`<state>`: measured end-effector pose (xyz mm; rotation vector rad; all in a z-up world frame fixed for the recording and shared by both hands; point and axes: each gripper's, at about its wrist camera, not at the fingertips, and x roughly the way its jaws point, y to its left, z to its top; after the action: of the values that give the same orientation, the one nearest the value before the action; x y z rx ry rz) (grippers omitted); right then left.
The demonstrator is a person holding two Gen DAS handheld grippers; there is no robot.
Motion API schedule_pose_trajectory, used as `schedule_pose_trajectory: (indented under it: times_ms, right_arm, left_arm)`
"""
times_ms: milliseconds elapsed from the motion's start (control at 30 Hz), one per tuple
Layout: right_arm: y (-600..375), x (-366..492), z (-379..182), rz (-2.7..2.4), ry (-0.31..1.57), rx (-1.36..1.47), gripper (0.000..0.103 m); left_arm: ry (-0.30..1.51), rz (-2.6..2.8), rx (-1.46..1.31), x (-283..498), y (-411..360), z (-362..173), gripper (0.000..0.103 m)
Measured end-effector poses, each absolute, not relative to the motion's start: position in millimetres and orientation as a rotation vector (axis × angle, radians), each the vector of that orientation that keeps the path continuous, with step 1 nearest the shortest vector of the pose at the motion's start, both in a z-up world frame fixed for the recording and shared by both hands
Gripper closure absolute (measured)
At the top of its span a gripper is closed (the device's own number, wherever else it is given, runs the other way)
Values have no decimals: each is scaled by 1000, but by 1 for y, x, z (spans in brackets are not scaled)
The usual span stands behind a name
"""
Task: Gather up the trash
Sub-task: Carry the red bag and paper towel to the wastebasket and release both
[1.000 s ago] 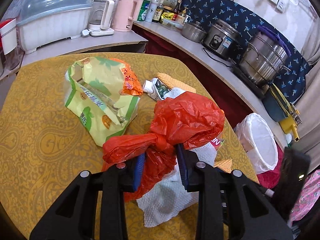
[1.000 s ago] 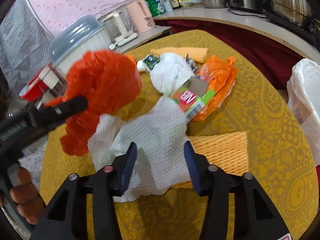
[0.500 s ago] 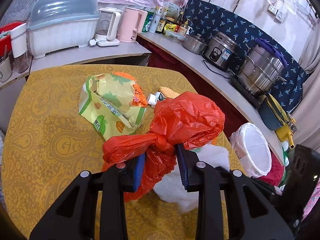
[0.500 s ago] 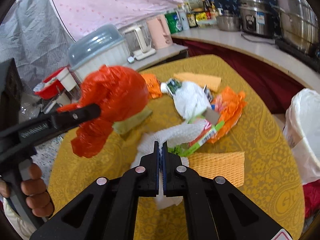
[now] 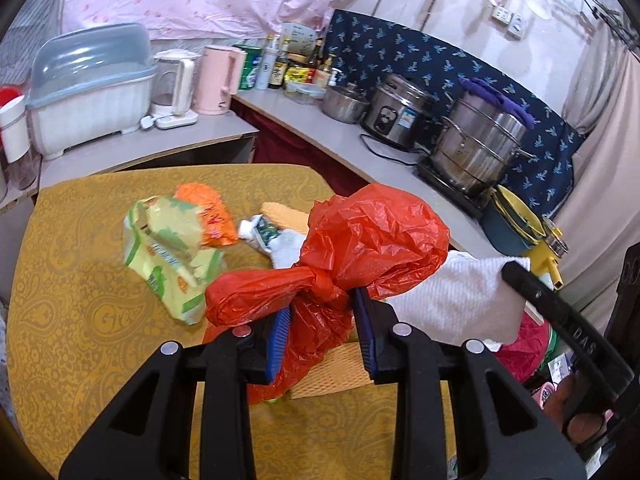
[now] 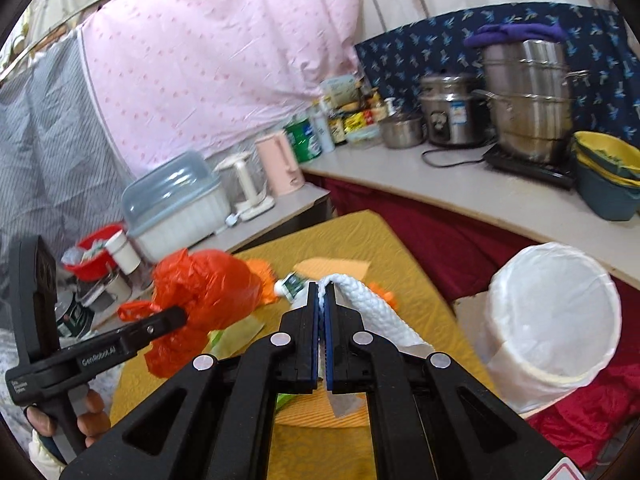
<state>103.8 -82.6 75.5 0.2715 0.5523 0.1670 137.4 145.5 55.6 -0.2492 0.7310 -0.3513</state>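
While both hands are raised above the yellow patterned surface (image 5: 80, 280), each set of tongs has a piece of trash in its grip. The left tongs (image 5: 320, 320) stand partly closed, their blue pads pinching the knotted neck of a red plastic bag (image 5: 372, 240), which bulges up and hangs clear of the surface. The right tongs (image 6: 321, 300) are clamped almost completely together on a white paper towel (image 6: 372, 312); the towel drapes over the right finger and trails down beside it. In the left view that towel shows at the right, just behind the red bag.

More trash lies on the surface: a green and yellow snack packet (image 5: 172, 252) on the left, an orange wrapper (image 5: 208, 216) just beyond it, a small crumpled green and white wrapper (image 5: 260, 236) near the middle, and a yellow ribbed cloth (image 5: 340, 368) under the left tongs.

To the right of the surface, low down, stands a bin lined with a white bag (image 6: 556, 320). On the far counter (image 6: 460, 192) sit steel pots (image 6: 528, 100) and a pink kettle (image 6: 280, 168).
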Motion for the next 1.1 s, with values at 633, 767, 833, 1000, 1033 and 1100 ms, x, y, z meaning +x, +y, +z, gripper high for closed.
schedule_pose_trajectory:
  times_ms: [633, 767, 833, 1000, 1033, 1100]
  right_arm:
    - [-266, 74, 87, -162, 439, 386, 101]
    - [-297, 79, 76, -202, 454, 414, 101]
    - [-309, 82, 68, -220, 466, 421, 101]
    - [-334, 93, 50, -246, 495, 447, 101]
    - [-338, 94, 45, -250, 499, 455, 101]
    - [-347, 97, 36, -257, 508, 471, 101]
  left_arm:
    - [769, -628, -98, 160, -42, 71, 74]
    - [803, -663, -73, 169, -81, 60, 74]
    - [823, -677, -63, 176, -99, 53, 74]
    - [875, -688, -28, 189, -141, 35, 74]
    - [880, -688, -23, 191, -145, 32, 73]
    - [894, -693, -5, 195, -159, 25, 73]
